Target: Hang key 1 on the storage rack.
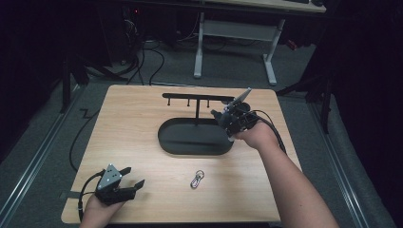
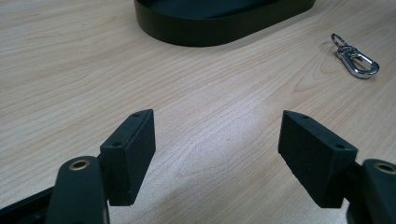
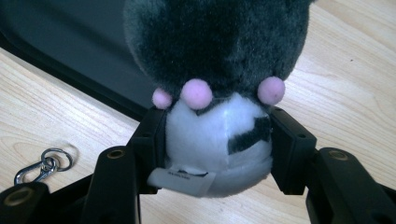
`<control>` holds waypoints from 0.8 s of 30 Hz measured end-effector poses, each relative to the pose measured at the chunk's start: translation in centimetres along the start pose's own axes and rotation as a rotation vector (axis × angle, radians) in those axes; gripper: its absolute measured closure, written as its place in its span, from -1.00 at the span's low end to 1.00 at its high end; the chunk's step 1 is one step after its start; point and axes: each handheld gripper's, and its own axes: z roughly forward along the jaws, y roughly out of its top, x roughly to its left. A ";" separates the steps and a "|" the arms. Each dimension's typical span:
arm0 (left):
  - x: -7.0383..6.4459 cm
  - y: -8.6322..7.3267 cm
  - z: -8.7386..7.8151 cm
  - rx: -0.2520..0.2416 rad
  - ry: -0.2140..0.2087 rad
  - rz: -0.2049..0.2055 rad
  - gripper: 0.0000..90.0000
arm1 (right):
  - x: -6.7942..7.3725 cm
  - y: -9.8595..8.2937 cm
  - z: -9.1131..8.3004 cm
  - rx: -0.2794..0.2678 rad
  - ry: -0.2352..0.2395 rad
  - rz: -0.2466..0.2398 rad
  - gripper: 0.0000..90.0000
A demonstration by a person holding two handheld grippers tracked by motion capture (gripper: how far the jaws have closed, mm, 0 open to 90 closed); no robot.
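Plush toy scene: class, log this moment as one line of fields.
right gripper: shut on plush toy | left gripper: open, over table | carabiner clip: on table | hook stand: bare

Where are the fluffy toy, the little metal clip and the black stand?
plush toy (image 3: 219, 126): right gripper view, its white belly between the jaws.
metal clip (image 1: 197, 179): high view, middle of its body.
black stand (image 1: 190, 142): high view, bare oval base.

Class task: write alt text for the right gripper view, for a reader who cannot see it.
The right gripper clamps a grey and white plush toy with pink pompoms between its black jaws. Behind it is a black tray on the wooden table; a metal clip lies lower left.
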 end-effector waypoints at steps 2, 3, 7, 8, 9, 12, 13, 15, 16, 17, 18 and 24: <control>0.0 0.0 0.0 0.000 -0.001 0.000 -0.37 | -0.1 0.0 0.3 0.000 0.010 0.007 0.00; 0.0 0.0 0.0 -0.002 -0.001 0.000 -0.37 | -0.2 0.0 0.5 0.002 0.012 0.015 -0.07; 0.0 0.0 0.1 -0.001 -0.001 0.001 -0.37 | -0.2 0.1 0.5 -0.002 0.016 0.021 -0.15; 0.0 0.0 0.1 -0.001 -0.001 0.001 -0.38 | -0.2 0.1 0.5 -0.002 0.016 0.021 -0.15; 0.0 0.0 0.1 0.001 -0.002 0.002 -0.38 | -0.1 0.1 0.4 -0.003 0.018 0.022 -0.16; 0.0 0.0 0.1 0.000 -0.002 0.003 -0.38 | -0.1 0.0 0.0 -0.013 0.025 0.021 -0.16; 0.0 0.0 0.1 0.000 -0.002 0.003 -0.38 | -0.1 -0.1 -0.1 -0.015 0.024 0.017 -0.17; 0.0 0.0 0.1 0.000 -0.002 0.003 -0.38 | -0.1 -0.3 -0.3 -0.024 0.025 0.020 -0.16; 0.0 0.0 0.1 -0.001 -0.002 0.004 -0.38 | -0.1 -0.3 -0.3 -0.024 0.025 0.020 -0.16; 0.0 0.1 0.1 0.000 -0.004 0.006 -0.38 | -0.1 -0.7 -0.6 -0.031 0.030 0.028 -0.16; 0.0 0.1 0.1 0.000 -0.004 0.006 -0.38 | -0.1 -0.8 -0.7 -0.030 0.031 0.028 -0.16; 0.0 0.2 0.2 0.005 -0.010 0.007 -0.37 | -0.3 -3.0 -0.9 -0.056 0.052 0.030 -0.14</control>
